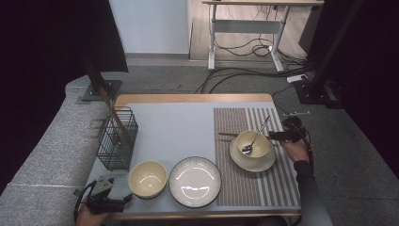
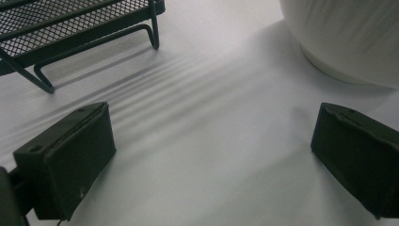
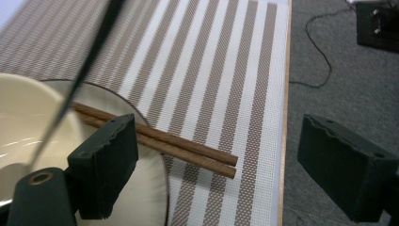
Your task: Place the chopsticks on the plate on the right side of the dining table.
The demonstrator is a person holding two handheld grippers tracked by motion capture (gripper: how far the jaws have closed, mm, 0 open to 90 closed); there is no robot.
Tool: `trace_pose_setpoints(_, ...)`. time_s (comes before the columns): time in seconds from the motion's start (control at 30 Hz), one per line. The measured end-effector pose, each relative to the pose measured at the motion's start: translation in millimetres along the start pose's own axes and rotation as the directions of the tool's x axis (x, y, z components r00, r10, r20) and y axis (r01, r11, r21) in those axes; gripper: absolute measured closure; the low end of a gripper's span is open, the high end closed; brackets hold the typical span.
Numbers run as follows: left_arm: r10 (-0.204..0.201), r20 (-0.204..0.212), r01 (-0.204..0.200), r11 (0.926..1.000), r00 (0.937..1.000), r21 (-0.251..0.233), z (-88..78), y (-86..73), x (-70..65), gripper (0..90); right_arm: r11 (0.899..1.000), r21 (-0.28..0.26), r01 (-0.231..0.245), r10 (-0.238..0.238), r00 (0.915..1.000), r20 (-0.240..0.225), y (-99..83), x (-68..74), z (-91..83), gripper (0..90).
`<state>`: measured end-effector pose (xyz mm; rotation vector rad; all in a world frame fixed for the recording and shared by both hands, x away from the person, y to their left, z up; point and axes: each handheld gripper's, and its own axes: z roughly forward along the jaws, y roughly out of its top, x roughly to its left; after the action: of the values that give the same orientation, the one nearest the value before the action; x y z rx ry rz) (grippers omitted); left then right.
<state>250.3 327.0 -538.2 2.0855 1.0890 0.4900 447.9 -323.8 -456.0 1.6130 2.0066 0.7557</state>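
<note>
Nearby, chopsticks [image 3: 188, 149] on saucer [image 3: 155, 188], striped placemat [image 3: 211, 70]

Right tool [image 3: 216, 165] jaws wide, bare striped mat [image 3: 226, 70] ahead; chopsticks [image 3: 188, 148] and bowl [image 3: 19, 122] block one side. Left tool [image 2: 211, 165]: clear bench [image 2: 202, 117] ahead, wire basket [image 2: 70, 28] and bowl [image 2: 348, 37] flanking.

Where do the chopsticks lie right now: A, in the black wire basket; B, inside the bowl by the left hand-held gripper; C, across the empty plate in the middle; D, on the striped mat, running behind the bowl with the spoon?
D: the chopsticks rest on the striped mat, passing behind the bowl that holds the spoon.
</note>
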Motion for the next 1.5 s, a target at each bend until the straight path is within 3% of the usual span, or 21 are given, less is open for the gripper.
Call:
trace_pose_setpoints(0.23,0.001,-0.001,-0.001,1.0000,1.0000,0.000,0.1,0.0,-0.1,0.0,0.999,-0.017,0.037,-0.038,0.9976,-0.057,-0.6,10.0,-22.1,13.6)
trace_pose_setpoints(0.5,0.001,0.000,-0.001,1.0000,1.0000,0.000,0.1,0.1,-0.1,0.0,0.997,-0.003,0.071,-0.071,0.9924,-0.100,-2.0,25.6,-27.3,21.4)
trace_pose_setpoints(0.7,0.001,0.000,-0.001,1.0000,1.0000,-0.001,0.1,0.0,0.0,0.0,0.993,0.049,0.110,-0.102,0.9842,-0.145,-7.4,35.9,-17.8,53.5)
trace_pose_setpoints(0.8,0.001,0.000,-0.001,1.0000,1.0000,-0.001,0.1,0.0,0.0,0.0,0.991,0.064,0.118,-0.107,0.9828,-0.150,-9.0,37.7,-14.0,61.6)
trace_pose_setpoints(0.83,0.001,0.000,-0.001,1.0000,1.0000,-0.001,0.1,0.0,0.0,0.0,0.990,0.076,0.120,-0.108,0.9829,-0.149,-10.3,39.2,-10.7,68.7)
trace_pose_setpoints(0.97,0.001,0.000,-0.001,1.0000,1.0000,-0.001,0.1,0.0,0.0,0.0,0.991,0.074,0.114,-0.102,0.9829,-0.154,-9.7,41.7,-9.2,82.5)
trace_pose_setpoints(1.03,0.001,0.000,-0.001,1.0000,1.0000,-0.001,0.1,0.0,0.0,0.0,0.990,0.077,0.116,-0.106,0.9867,-0.123,-8.8,43.5,-9.0,83.6)
trace_pose_setpoints(1.5,0.001,0.000,-0.001,1.0000,1.0000,0.000,0.1,0.1,-0.1,0.0,0.991,0.096,0.091,-0.083,0.9923,-0.092,-11.2,28.5,-11.8,84.0)
